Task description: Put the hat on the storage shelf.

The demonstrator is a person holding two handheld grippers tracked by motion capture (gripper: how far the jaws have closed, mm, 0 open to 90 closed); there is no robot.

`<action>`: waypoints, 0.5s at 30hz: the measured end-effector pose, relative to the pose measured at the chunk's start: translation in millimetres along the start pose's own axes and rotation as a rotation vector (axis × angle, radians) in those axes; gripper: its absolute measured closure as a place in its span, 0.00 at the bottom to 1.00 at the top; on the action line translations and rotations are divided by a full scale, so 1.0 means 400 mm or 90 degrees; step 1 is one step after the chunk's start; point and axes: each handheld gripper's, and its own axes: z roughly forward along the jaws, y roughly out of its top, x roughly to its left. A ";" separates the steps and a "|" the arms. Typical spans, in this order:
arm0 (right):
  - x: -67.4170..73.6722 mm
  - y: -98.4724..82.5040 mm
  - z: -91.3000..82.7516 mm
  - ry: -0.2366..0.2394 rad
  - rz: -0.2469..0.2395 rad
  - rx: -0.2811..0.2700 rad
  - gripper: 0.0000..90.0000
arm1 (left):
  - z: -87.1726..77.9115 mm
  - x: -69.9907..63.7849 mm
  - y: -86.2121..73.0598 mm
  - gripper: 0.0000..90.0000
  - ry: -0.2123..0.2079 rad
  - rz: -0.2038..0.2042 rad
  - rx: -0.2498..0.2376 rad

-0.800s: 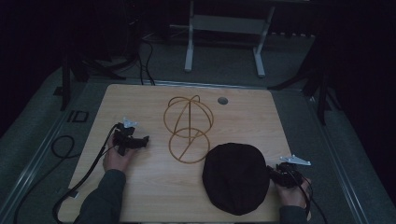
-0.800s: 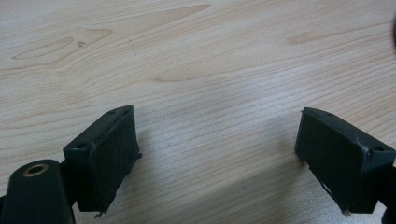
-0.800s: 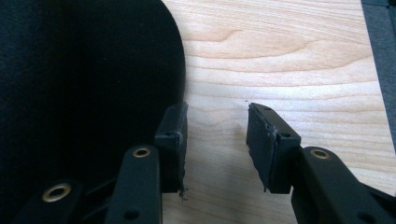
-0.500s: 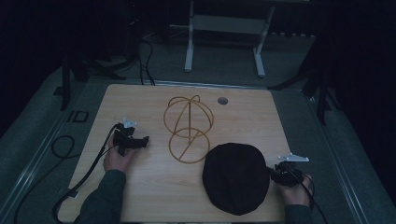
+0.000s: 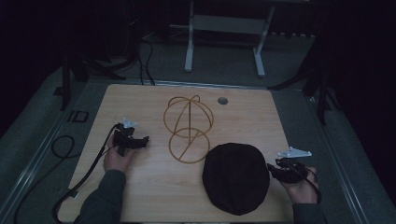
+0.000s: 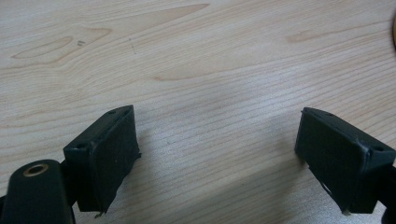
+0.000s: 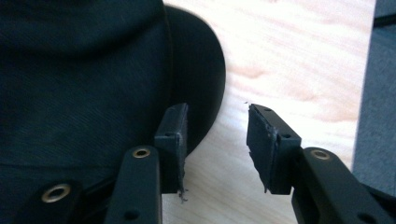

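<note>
A black cap [image 5: 236, 177] lies flat on the pale wood surface [image 5: 140, 186] near its front right corner, crown up, its fabric finely ribbed, its brim [image 7: 205, 79] rounded. Just beyond it stands a thin golden wire stand [image 5: 188, 128], upright, empty.

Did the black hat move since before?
No. The hat lies in the same spot on the table, the same way off the wire stand and the table's near edge.

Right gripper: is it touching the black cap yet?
Cannot tell. In the right gripper view the right gripper is open with bare table between its jaws; one jaw overlaps the black cap brim, contact unclear.
</note>
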 end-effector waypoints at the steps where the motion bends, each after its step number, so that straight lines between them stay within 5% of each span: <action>1: 0.000 0.007 -0.006 0.000 -0.005 -0.003 0.64 | 0.000 0.000 0.000 0.14 0.000 0.000 0.000; 15: 0.022 0.108 -0.028 0.026 -0.079 -0.032 0.57 | 0.000 0.000 0.000 0.14 0.000 0.000 0.000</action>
